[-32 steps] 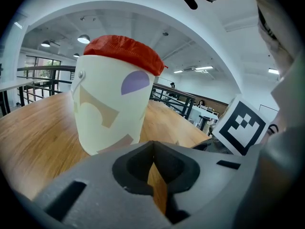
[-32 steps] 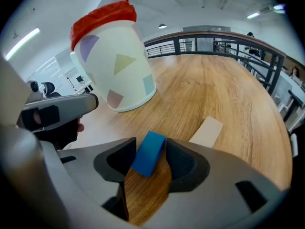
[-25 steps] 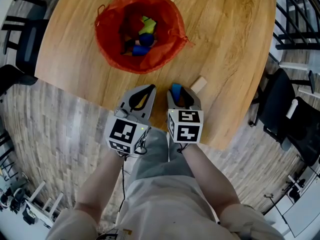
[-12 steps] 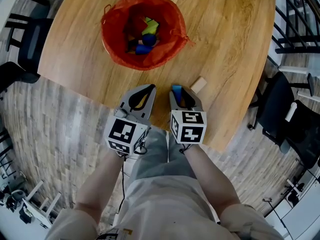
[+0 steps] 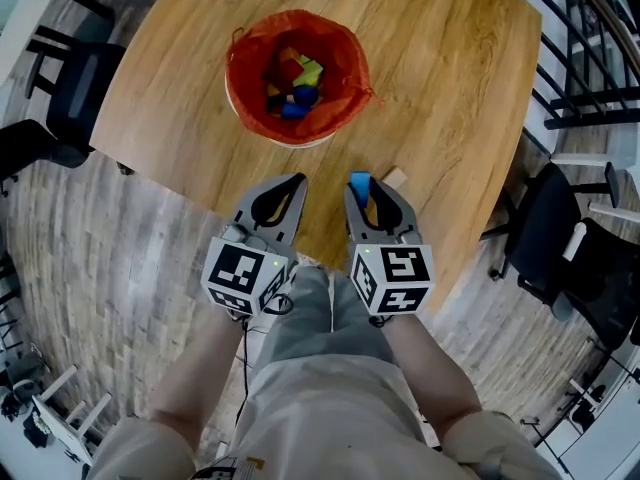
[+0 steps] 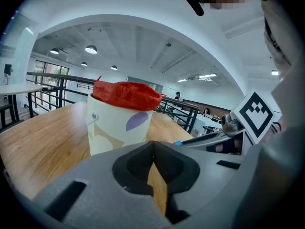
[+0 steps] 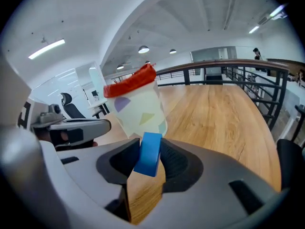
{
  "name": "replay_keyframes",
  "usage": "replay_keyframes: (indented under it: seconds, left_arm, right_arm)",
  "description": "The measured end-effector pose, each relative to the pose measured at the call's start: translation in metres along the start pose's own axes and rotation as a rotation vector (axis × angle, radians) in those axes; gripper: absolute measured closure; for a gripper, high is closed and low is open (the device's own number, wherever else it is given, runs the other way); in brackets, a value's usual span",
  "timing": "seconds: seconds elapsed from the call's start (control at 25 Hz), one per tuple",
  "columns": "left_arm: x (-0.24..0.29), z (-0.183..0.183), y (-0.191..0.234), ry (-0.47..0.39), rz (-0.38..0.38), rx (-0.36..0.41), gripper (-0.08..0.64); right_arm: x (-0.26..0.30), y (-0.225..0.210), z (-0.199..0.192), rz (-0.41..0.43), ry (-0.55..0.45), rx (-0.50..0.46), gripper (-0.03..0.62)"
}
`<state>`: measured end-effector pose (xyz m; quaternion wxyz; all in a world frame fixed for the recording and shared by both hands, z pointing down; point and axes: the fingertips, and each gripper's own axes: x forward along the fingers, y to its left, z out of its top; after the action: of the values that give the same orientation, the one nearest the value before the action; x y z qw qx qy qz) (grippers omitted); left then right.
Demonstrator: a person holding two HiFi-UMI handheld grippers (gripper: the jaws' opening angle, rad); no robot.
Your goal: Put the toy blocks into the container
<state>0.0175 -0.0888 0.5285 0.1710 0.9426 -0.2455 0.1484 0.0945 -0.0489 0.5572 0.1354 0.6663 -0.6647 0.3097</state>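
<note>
A white container with a red liner point(image 5: 295, 78) stands on the wooden table point(image 5: 450, 58) with several coloured blocks inside. My right gripper point(image 5: 364, 184) is on the near side of it, above the table's near edge. Its jaws have just been closing and are shut on a blue block point(image 5: 359, 182), which stands up between the pads point(image 7: 150, 154). Beside it on the left, my left gripper point(image 5: 295, 182) is shut with nothing in it point(image 6: 153, 149). A plain wooden block point(image 5: 395, 177) lies on the table right of the right gripper. The container point(image 6: 119, 123) point(image 7: 138, 106) rises ahead of both grippers.
Black chairs stand left point(image 5: 70, 88) and right point(image 5: 560, 218) of the table. A black railing point(image 5: 580, 58) runs at the far right. The table's near edge point(image 5: 300, 258) passes under the grippers, with wood-look floor point(image 5: 130, 268) below.
Both grippers have risen off the table, the right one carrying the blue block up. The table and container now look smaller and farther below.
</note>
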Motion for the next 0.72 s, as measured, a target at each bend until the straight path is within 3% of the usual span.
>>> replay_keyframes:
  seconds: [0.12,0.32,0.72]
  left_arm:
    - [-0.009,0.018,-0.004,-0.032,0.010,0.011,0.548]
    - [-0.026,0.053,-0.014,-0.096,0.018,0.016,0.548]
    - [-0.076,0.119,-0.035,-0.208,0.066,0.073,0.548]
  right_arm:
    - [-0.016,0.010,0.026,0.039,-0.068,-0.023,0.448]
    - [-0.045,0.030,0.065,0.145,-0.170,0.042,0.448]
    - [-0.105,0.061,0.131,0.225,-0.310,-0.064,0.448]
